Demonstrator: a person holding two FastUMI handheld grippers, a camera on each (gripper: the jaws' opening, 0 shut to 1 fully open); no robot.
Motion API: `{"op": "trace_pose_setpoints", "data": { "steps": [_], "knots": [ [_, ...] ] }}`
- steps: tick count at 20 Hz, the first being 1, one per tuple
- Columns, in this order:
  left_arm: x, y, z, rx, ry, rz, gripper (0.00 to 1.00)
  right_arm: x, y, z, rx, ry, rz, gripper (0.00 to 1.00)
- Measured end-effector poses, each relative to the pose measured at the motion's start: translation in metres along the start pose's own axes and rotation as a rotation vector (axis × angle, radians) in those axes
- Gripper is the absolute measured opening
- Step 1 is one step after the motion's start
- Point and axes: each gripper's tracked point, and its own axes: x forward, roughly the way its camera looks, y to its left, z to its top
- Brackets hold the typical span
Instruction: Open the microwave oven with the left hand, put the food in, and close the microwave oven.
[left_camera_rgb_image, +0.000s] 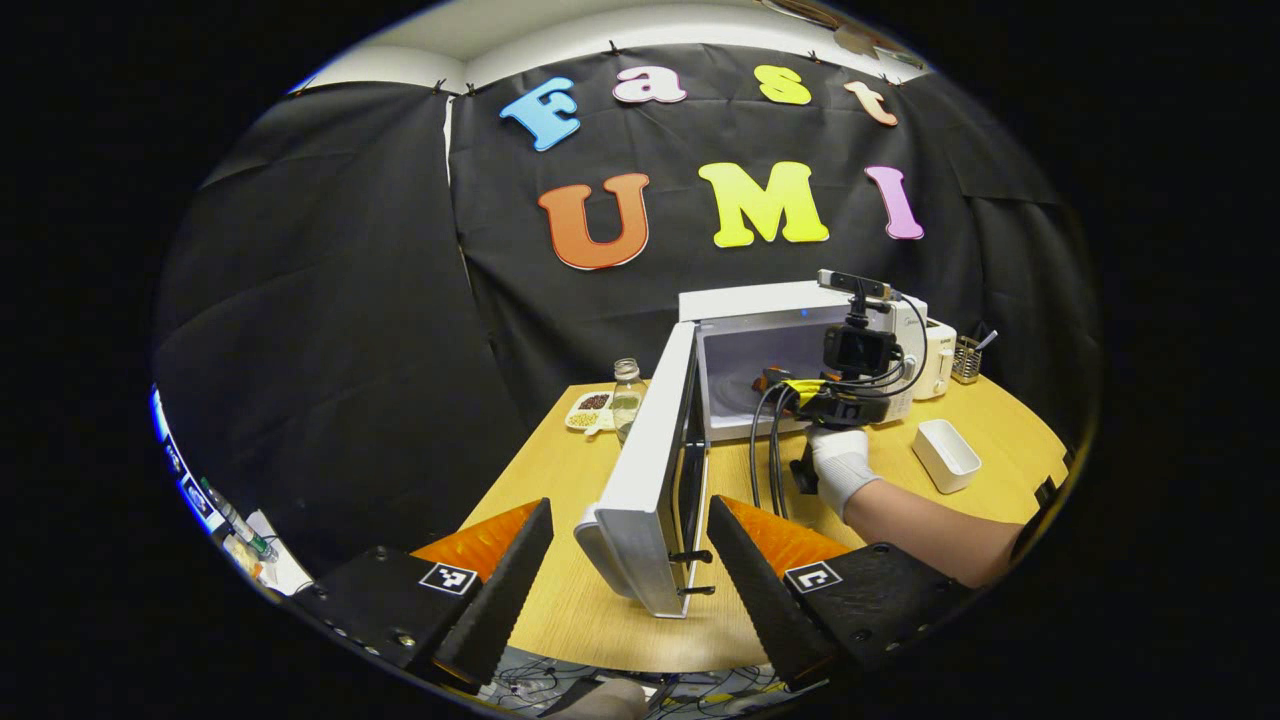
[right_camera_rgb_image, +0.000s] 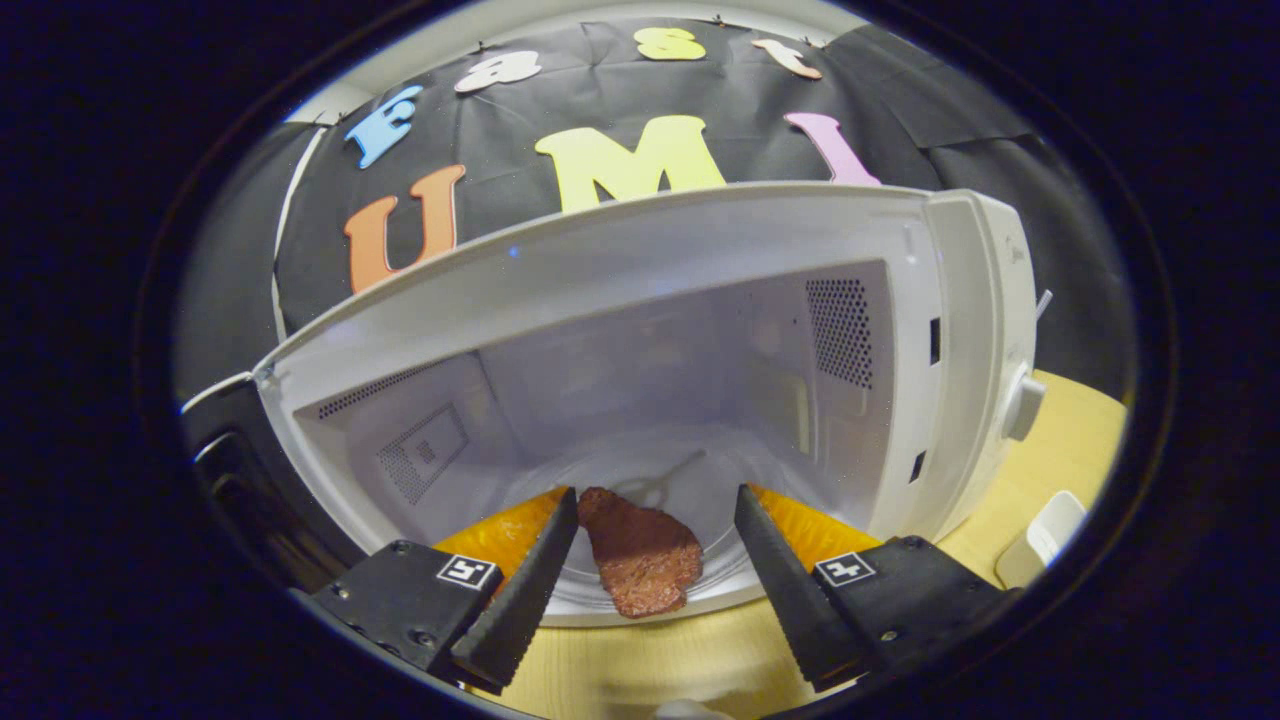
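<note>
Standing open at the centre of the left gripper view, the microwave door (left_camera_rgb_image: 650, 470) sits between the left gripper's (left_camera_rgb_image: 630, 590) released fingers. In the right gripper view, the food (right_camera_rgb_image: 640, 560) lies low-centre on the microwave's (right_camera_rgb_image: 700, 350) glass plate (right_camera_rgb_image: 720, 480), between the right gripper's (right_camera_rgb_image: 655, 590) spread fingers.

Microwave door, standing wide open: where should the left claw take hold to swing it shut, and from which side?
Judging by its pose, take the white microwave door at its free near edge, by the protruding handle lip, farthest from the hinge. Come from the door's outer face and push it toward the cavity; the left claw is open astride that edge.
</note>
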Motion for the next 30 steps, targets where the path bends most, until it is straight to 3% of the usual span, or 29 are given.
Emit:
{"op": "trace_pose_setpoints", "data": {
  "steps": [4, 5, 6, 11, 12, 13, 14, 15, 16, 17, 18, 19, 20, 21, 22, 23, 24, 25, 27, 28, 29, 30],
  "knots": [
    [-0.004, 0.008, 0.022, -0.008, -0.050, 0.003, 0.96, -0.055, -0.012, 0.027, -0.047, 0.021, 0.037, 1.00],
    [-0.003, 0.012, 0.026, -0.008, -0.056, 0.005, 0.96, -0.074, -0.019, 0.037, -0.058, 0.023, 0.044, 0.91],
    [-0.005, 0.015, 0.031, -0.008, -0.072, 0.009, 0.96, -0.093, -0.026, 0.049, -0.076, 0.020, 0.050, 1.00],
    [-0.010, 0.035, 0.042, -0.010, -0.092, 0.027, 0.96, -0.176, -0.068, 0.112, -0.190, 0.040, 0.084, 1.00],
    [-0.011, 0.040, 0.042, -0.004, -0.100, 0.035, 0.96, -0.193, -0.080, 0.129, -0.213, 0.029, 0.079, 0.91],
    [-0.010, 0.046, 0.038, 0.007, -0.104, 0.047, 0.95, -0.209, -0.091, 0.145, -0.230, 0.017, 0.078, 1.00],
    [-0.010, 0.052, 0.035, 0.024, -0.112, 0.064, 0.96, -0.225, -0.101, 0.158, -0.256, 0.017, 0.083, 1.00],
    [-0.009, 0.059, 0.030, 0.032, -0.110, 0.077, 0.96, -0.238, -0.114, 0.168, -0.275, 0.019, 0.071, 1.00],
    [-0.010, 0.063, 0.026, 0.035, -0.115, 0.087, 0.95, -0.254, -0.135, 0.182, -0.284, 0.012, 0.046, 0.91],
    [-0.009, 0.067, 0.022, 0.035, -0.113, 0.094, 0.95, -0.267, -0.149, 0.192, -0.274, 0.008, 0.032, 1.00],
    [-0.006, 0.071, 0.018, 0.032, -0.113, 0.098, 0.95, -0.281, -0.161, 0.200, -0.260, 0.013, 0.021, 0.91],
    [-0.003, 0.074, 0.016, 0.022, -0.118, 0.104, 0.88, -0.295, -0.174, 0.205, -0.246, 0.021, 0.004, 0.92],
    [0.000, 0.075, 0.015, 0.010, -0.120, 0.099, 0.89, -0.308, -0.188, 0.209, -0.223, 0.028, -0.016, 1.00],
    [0.004, 0.076, 0.014, 0.000, -0.125, 0.100, 0.95, -0.318, -0.197, 0.210, -0.207, 0.033, -0.032, 1.00],
    [0.009, 0.079, 0.008, -0.008, -0.119, 0.098, 0.92, -0.330, -0.205, 0.210, -0.191, 0.041, -0.041, 0.91],
    [0.014, 0.078, 0.003, -0.012, -0.107, 0.088, 0.79, -0.340, -0.209, 0.208, -0.188, 0.051, -0.047, 0.91],
    [0.019, 0.079, -0.003, -0.013, -0.091, 0.089, 0.85, -0.349, -0.216, 0.206, -0.192, 0.060, -0.060, 1.00],
    [0.024, 0.079, -0.006, -0.012, -0.085, 0.081, 0.74, -0.358, -0.219, 0.203, -0.182, 0.074, -0.058, 0.91],
    [0.025, 0.079, -0.008, -0.030, -0.114, 0.066, 0.51, -0.371, -0.221, 0.198, -0.160, 0.096, -0.058, 0.92],
    [0.029, 0.081, -0.013, -0.040, -0.109, 0.069, 0.19, -0.374, -0.223, 0.197, -0.149, 0.104, -0.059, 0.91],
    [0.034, 0.085, -0.018, -0.051, -0.096, 0.084, 0.15, -0.380, -0.225, 0.196, -0.143, 0.108, -0.063, 1.00],
    [0.039, 0.086, -0.023, -0.072, -0.091, 0.079, 0.00, -0.386, -0.228, 0.194, -0.140, 0.110, -0.068, 1.00]
  ]
}}
